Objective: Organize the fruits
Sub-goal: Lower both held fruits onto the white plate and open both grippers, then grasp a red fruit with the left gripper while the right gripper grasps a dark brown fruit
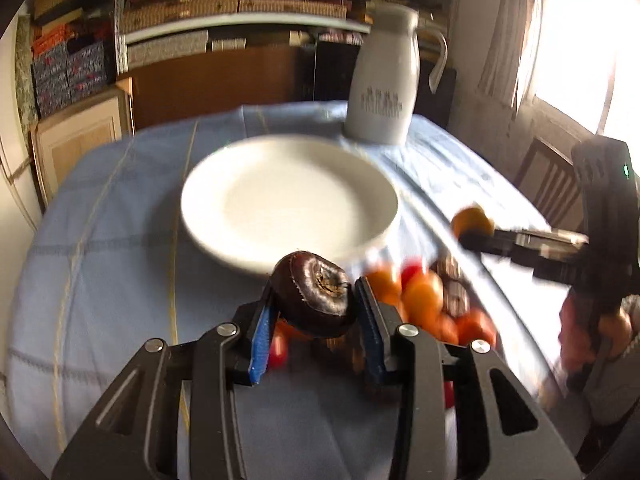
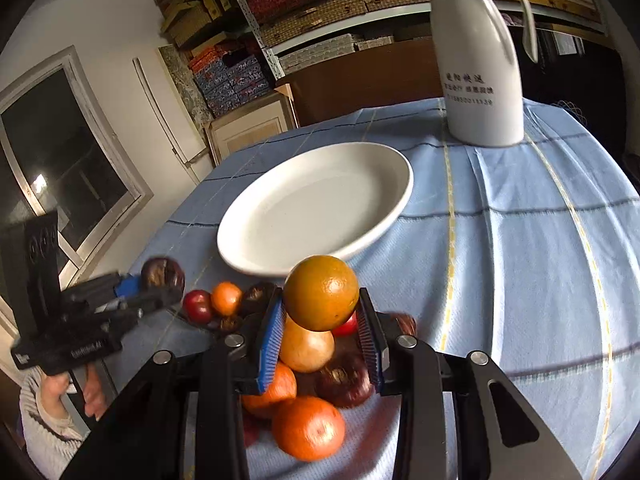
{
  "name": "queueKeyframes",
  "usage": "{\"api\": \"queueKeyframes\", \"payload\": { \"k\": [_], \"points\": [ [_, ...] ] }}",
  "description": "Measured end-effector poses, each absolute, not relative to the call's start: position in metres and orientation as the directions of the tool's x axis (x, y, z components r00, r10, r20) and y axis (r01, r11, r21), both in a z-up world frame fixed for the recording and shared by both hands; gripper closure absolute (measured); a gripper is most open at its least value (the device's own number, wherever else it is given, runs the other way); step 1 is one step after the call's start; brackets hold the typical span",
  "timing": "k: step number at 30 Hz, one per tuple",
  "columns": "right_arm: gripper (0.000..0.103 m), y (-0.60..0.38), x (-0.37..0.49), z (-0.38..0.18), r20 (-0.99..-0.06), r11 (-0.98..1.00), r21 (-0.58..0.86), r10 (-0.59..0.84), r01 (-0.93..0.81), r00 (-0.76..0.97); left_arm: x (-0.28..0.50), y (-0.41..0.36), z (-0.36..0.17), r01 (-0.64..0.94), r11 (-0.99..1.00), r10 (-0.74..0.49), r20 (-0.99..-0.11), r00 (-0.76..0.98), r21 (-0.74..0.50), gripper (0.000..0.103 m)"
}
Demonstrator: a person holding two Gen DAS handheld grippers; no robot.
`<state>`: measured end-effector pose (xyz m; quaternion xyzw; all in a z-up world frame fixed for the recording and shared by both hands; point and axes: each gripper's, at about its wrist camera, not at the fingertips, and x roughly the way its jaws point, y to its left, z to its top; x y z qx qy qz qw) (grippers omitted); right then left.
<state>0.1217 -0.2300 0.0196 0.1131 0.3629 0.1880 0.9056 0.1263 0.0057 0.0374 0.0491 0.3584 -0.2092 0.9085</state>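
1. The white plate (image 2: 316, 208) sits on the blue checked tablecloth (image 2: 520, 264) with nothing on it.
2. The left gripper (image 1: 316, 304) is clamped on a dark purple fruit (image 1: 316, 294), held just above the near rim of the plate; the blue pads (image 1: 262, 332) press on both sides of it.
3. The right gripper (image 2: 322, 312) is clamped on an orange (image 2: 321, 298), lifted off the cloth, just in front of the near rim of the plate.
4. The fruit pile (image 2: 308, 384) lies on the cloth on the near side of the plate: oranges, red fruits and more dark purple ones, some touching.
5. A white jug (image 2: 480, 60) stands upright beyond the plate, apart from it.
6. A hand (image 2: 60, 394) in a pale sleeve grips the left tool's handle.
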Motion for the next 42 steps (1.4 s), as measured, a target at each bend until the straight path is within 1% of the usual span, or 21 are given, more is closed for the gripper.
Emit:
{"api": "queueKeyframes", "payload": {
  "k": [2,5,11,13,15,17,22,23,24,25,26,27,30,33,35,38,42],
  "points": [
    [0.067,-0.222,0.139,0.025,-0.624,0.904,0.339,0.424,-0.262,0.657,0.143,-0.001,0.04,0.411,0.91,-0.341,-0.673,0.656,-0.061,0.066],
    [0.067,-0.207,0.165,0.024,-0.645,0.907,0.33,0.419,-0.262,0.639,0.18,-0.011,0.026,0.392,0.915,-0.339,-0.702,0.626,-0.093,0.066],
    [0.067,-0.187,0.201,0.004,-0.689,0.923,0.298,0.385,-0.243,0.614,0.211,-0.005,-0.004,0.346,0.931,-0.314,-0.736,0.6,-0.115,0.064],
    [0.065,-0.184,0.204,-0.003,-0.699,0.926,0.293,0.377,-0.237,0.608,0.214,-0.001,-0.008,0.341,0.933,-0.312,-0.738,0.599,-0.118,0.057],
    [0.064,-0.184,0.205,-0.006,-0.704,0.929,0.285,0.37,-0.235,0.606,0.216,0.004,-0.008,0.332,0.937,-0.3,-0.733,0.611,-0.107,0.04],
    [0.064,-0.187,0.204,-0.004,-0.698,0.925,0.3,0.379,-0.233,0.607,0.216,0.007,-0.008,0.327,0.94,-0.292,-0.73,0.617,-0.1,0.035],
    [0.064,-0.201,0.194,0.007,-0.656,0.917,0.328,0.394,-0.227,0.644,0.211,0.017,-0.007,0.314,0.945,-0.28,-0.722,0.633,-0.091,0.033],
    [0.063,-0.205,0.19,0.01,-0.647,0.917,0.332,0.392,-0.221,0.654,0.209,0.02,-0.006,0.306,0.948,-0.272,-0.719,0.639,-0.087,0.027],
    [0.056,-0.209,0.186,0.012,-0.636,0.917,0.336,0.388,-0.213,0.667,0.204,0.025,-0.004,0.29,0.954,-0.259,-0.71,0.655,-0.081,0.017],
    [0.051,-0.217,0.177,0.016,-0.615,0.92,0.34,0.374,-0.194,0.695,0.198,0.029,-0.001,0.278,0.957,-0.25,-0.699,0.67,-0.075,0.014],
    [0.043,-0.221,0.173,0.017,-0.605,0.922,0.342,0.365,-0.184,0.708,0.193,0.032,0.001,0.27,0.96,-0.241,-0.693,0.68,-0.069,0.011],
    [0.04,-0.227,0.164,0.019,-0.59,0.925,0.342,0.35,-0.167,0.728,0.185,0.036,0.003,0.257,0.964,-0.229,-0.685,0.692,-0.064,0.01],
    [0.039,-0.244,0.137,0.018,-0.573,0.933,0.337,0.309,-0.125,0.759,0.155,0.048,0.001,0.236,0.969,-0.221,-0.678,0.701,-0.071,0.007],
    [0.031,-0.26,0.117,0.011,-0.563,0.927,0.366,0.295,-0.086,0.772,0.132,0.055,-0.007,0.216,0.974,-0.198,-0.686,0.7,-0.06,0.007],
    [0.028,-0.269,0.103,0.005,-0.553,0.916,0.397,0.289,-0.057,0.781,0.122,0.056,-0.012,0.21,0.976,-0.186,-0.695,0.695,-0.051,0.007],
    [0.026,-0.277,0.087,-0.003,-0.555,0.916,0.401,0.267,-0.028,0.788,0.113,0.053,-0.016,0.203,0.979,-0.151,-0.694,0.704,-0.007,0.007],
    [0.025,-0.274,0.083,-0.007,-0.568,0.933,0.359,0.235,-0.019,0.789,0.112,0.045,-0.024,0.213,0.976,-0.116,-0.705,0.699,0.052,0.007]
  ]
}}
